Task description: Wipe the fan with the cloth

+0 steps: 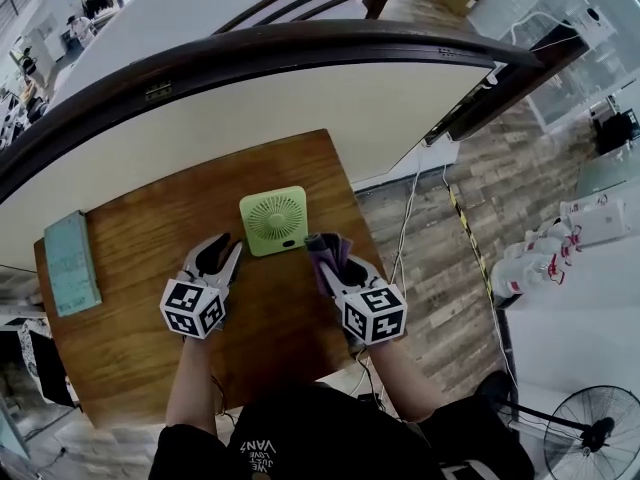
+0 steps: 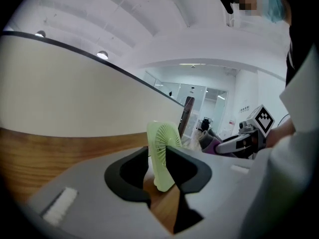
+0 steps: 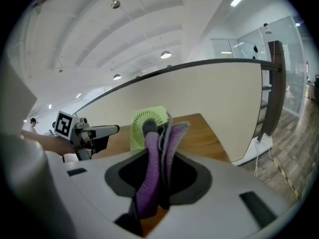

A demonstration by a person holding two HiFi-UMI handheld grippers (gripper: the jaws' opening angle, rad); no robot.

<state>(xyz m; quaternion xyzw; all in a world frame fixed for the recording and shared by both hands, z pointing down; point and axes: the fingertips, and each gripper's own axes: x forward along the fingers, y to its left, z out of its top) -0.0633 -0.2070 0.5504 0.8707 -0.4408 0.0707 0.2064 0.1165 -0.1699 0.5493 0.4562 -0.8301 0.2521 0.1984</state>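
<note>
A small light-green square fan (image 1: pixel 273 220) stands upright on the wooden table (image 1: pixel 140 308), toward its far edge. My left gripper (image 1: pixel 222 251) is just left of the fan and a little nearer, open and empty; in the left gripper view the fan (image 2: pixel 162 153) shows beyond the gap between the jaws of that gripper (image 2: pixel 158 159), apart from them. My right gripper (image 1: pixel 326 250) sits at the fan's right side, shut on a purple and grey cloth (image 1: pixel 328 248). The right gripper view has the cloth (image 3: pixel 149 178) rising folded from the jaws in front of the fan (image 3: pixel 138 119).
A pale teal book (image 1: pixel 72 261) lies at the table's left edge. A curved white wall with a dark rail (image 1: pixel 300 43) runs right behind the table. A cable (image 1: pixel 405 228) hangs off the right side over the plank floor; a floor fan (image 1: pixel 590 433) stands at the lower right.
</note>
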